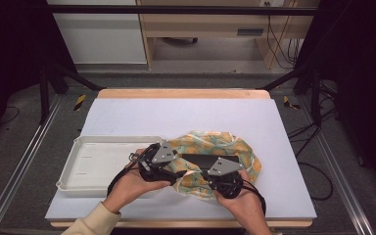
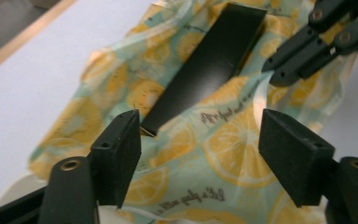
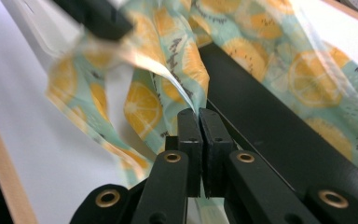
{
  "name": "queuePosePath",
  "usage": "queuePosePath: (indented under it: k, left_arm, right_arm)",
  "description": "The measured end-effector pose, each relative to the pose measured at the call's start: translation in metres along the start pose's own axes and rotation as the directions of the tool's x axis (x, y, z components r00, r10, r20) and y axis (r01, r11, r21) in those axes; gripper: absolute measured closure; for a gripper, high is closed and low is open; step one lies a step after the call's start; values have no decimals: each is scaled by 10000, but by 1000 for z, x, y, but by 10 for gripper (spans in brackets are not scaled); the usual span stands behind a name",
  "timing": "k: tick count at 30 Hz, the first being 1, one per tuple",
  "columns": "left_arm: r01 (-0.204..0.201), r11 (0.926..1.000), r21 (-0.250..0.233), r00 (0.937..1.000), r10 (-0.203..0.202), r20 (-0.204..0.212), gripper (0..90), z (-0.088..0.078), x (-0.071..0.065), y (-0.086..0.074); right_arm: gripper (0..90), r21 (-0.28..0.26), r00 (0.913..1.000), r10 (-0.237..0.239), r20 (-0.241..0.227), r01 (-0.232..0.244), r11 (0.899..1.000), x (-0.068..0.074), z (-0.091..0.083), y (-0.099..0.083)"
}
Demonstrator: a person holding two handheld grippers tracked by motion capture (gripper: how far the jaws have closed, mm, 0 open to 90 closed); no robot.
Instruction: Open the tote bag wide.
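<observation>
1. High view: the lemon-print bag (image 1: 215,159) lies just right of the white tray (image 1: 98,164), with both grippers at its near edge.
2. Left gripper view: the left gripper (image 2: 198,151) stands spread over the film beside the black box (image 2: 205,65); better to bite film alone.
3. Right gripper view: the right gripper (image 3: 199,116) is pressed together, pinching the bag's edge; a steady hold should keep the mouth taut.

One lemon-print plastic bag (image 1: 225,147), one flat black box (image 1: 209,160) lying on it, one white tray (image 1: 85,164) — and two grippers, left (image 1: 172,169) and right (image 1: 206,177).
</observation>
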State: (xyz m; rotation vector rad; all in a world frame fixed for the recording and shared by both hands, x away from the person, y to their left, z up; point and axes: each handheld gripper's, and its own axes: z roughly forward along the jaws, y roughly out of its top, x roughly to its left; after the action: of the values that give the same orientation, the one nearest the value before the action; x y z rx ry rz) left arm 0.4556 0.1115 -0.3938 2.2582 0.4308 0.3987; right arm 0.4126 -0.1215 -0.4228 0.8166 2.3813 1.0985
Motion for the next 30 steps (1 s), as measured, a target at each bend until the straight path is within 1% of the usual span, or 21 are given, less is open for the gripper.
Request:
queuePosePath:
  k: [1, 3, 4, 7, 11, 12, 13, 14, 15, 18, 19, 20, 21, 22, 23, 24, 25, 27, 28, 29, 30]
  left_arm:
    - [-133, 9998, 150, 9998, 131, 136, 281, 4, -1, -1]
    - [-175, 9997, 194, 9996, 170, 247, 272, 6, -2, -2]
    - [-178, 9996, 216, 9993, 171, 330, 257, 9, -3, -1]
    - [-362, 9987, 351, 9981, 344, 504, 223, 14, -5, 1]
    - [-640, 9964, 559, 9971, 615, 458, 217, 19, -8, 3]
    - [-640, 9964, 559, 9971, 615, 458, 259, 19, -8, 3]
    - [-668, 9958, 625, 9970, 642, 424, 259, 20, -8, 2]
    - [-676, 9958, 619, 9974, 658, 294, 323, 20, -9, 1]
    - [-786, 9933, 847, 9968, 771, 215, 473, 19, -10, 0]
    - [-834, 9918, 968, 9965, 822, 163, 685, 18, -12, 0]
    - [-793, 9924, 946, 9968, 778, 195, 685, 18, -14, -1]
    - [-863, 9904, 1083, 9962, 848, 182, 787, 18, -15, -2]
    - [-792, 9906, 1119, 9968, 780, 147, 820, 18, -16, -3]
    - [-792, 9906, 1119, 9968, 780, 147, 846, 18, -16, -3]
    - [-597, 9925, 1064, 9981, 575, 239, 867, 15, -15, -5]
    - [-597, 9925, 1064, 9981, 575, 239, 875, 15, -15, -5]
    - [-551, 9934, 1004, 9983, 527, 264, 879, 12, -16, -7]
    - [-513, 9940, 970, 9983, 482, 339, 885, 11, -19, -11]
    - [-513, 9940, 970, 9983, 482, 339, 888, 11, -19, -11]
    - [-582, 9932, 1011, 9976, 542, 423, 890, 10, -22, -15]
    - [-582, 9932, 1011, 9976, 542, 423, 892, 10, -22, -15]
  right_arm:
    - [891, -78, 10000, 27, -32, -27, 10000, 0, -2, 1]
    - [893, -150, 9999, 59, -87, -60, 9999, -1, -4, 2]
    - [897, -336, 9996, 94, -278, -104, 9994, -1, -7, 4]
    - [899, -406, 9984, 23, -573, -46, 9992, 1, -11, 5]
    - [900, -488, 9966, -56, -818, 16, 9988, 4, -13, 7]
    - [900, -488, 9966, -56, -818, 16, 9988, 4, -13, 7]
    - [900, -501, 9964, -27, -851, -16, 9987, 4, -14, 7]
    - [900, -522, 9961, -17, -881, -29, 9986, 5, -15, 7]
    - [898, -544, 9956, -70, -930, 19, 9985, 6, -16, 8]
    - [885, -541, 9948, -104, -1013, 49, 9985, 7, -16, 8]
    - [864, -497, 9945, -173, -1031, 122, 9987, 7, -15, 8]
    - [760, -418, 9943, -252, -1038, 210, 9989, 7, -15, 8]
    - [682, -354, 9951, -246, -962, 213, 9991, 7, -15, 7]
    - [682, -354, 9951, -246, -962, 213, 9991, 7, -15, 7]
    - [587, -377, 9965, -127, -821, 96, 9992, 4, -18, 7]
    - [587, -377, 9965, -127, -821, 96, 9992, 4, -18, 7]
    - [490, -513, 9977, 29, -679, -64, 9987, -1, -25, 6]
    - [447, -654, 9992, 211, -333, -232, 9976, -8, -34, 4]
    - [447, -654, 9992, 211, -333, -232, 9976, -8, -34, 4]
    - [445, -790, 9991, 427, -33, -428, 9960, -17, -43, 3]
    - [445, -790, 9991, 427, -33, -428, 9960, -17, -43, 3]
